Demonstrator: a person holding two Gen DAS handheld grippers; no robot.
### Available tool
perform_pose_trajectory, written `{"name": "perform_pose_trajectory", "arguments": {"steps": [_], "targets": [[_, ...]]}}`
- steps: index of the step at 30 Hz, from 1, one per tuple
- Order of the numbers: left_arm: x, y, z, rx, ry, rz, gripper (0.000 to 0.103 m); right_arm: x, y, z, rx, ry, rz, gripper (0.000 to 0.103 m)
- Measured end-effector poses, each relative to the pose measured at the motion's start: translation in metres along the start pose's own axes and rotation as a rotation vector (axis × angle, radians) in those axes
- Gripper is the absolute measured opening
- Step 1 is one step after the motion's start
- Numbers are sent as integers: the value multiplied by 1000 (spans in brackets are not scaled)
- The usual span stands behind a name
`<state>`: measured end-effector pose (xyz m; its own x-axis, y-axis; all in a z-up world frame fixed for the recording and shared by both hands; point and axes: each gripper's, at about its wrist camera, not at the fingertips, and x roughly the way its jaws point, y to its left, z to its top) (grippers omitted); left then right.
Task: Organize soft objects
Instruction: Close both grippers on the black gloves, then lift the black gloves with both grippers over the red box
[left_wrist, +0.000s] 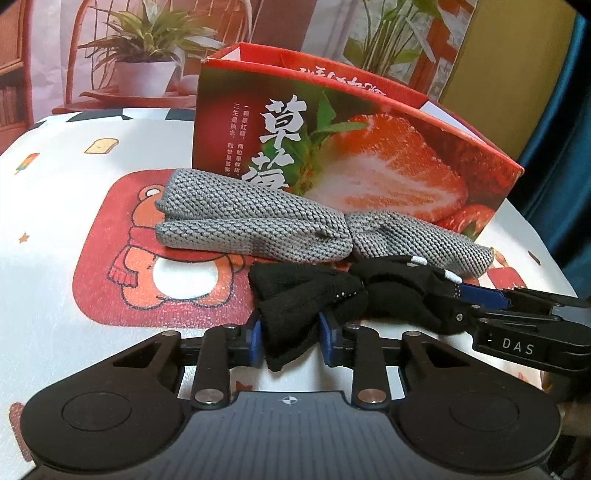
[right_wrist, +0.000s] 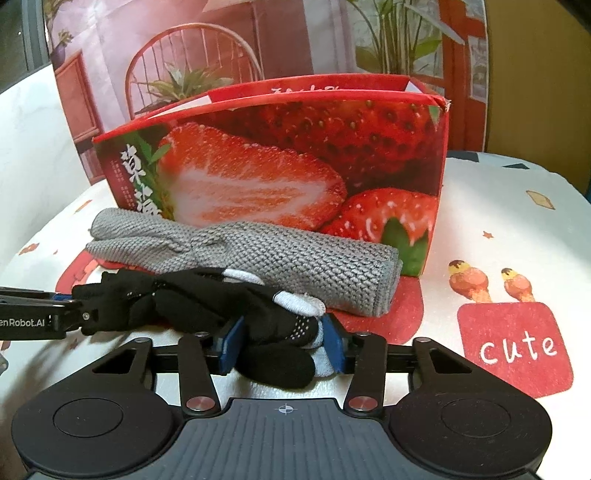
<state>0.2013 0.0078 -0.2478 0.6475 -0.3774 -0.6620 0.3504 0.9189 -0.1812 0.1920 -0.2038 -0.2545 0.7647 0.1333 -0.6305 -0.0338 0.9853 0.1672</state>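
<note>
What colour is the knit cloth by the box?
Grey knit cloth, clearest in the right wrist view.

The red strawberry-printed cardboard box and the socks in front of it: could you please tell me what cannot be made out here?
- Red strawberry-printed cardboard box: interior hidden by its front wall in both views.
- Rolled grey knitted socks: near edge covered by the black socks with white toes, right wrist view.
- Black socks: count unclear, bunched.

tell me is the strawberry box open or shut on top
Open: the strawberry box stands upright, its red top flaps raised above the rim. What it holds cannot be seen.
</note>
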Motion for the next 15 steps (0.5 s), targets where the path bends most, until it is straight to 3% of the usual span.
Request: {"name": "perform_pose_trajectory", "arguments": {"steps": [10, 15], "targets": [[-7, -3, -4, 1, 24, 6, 29, -8, 3, -3, -5, 37, 36, 26], [-15, -3, -6, -11, 26, 9, 22, -14, 3, -4, 16, 49, 67, 15]]}}
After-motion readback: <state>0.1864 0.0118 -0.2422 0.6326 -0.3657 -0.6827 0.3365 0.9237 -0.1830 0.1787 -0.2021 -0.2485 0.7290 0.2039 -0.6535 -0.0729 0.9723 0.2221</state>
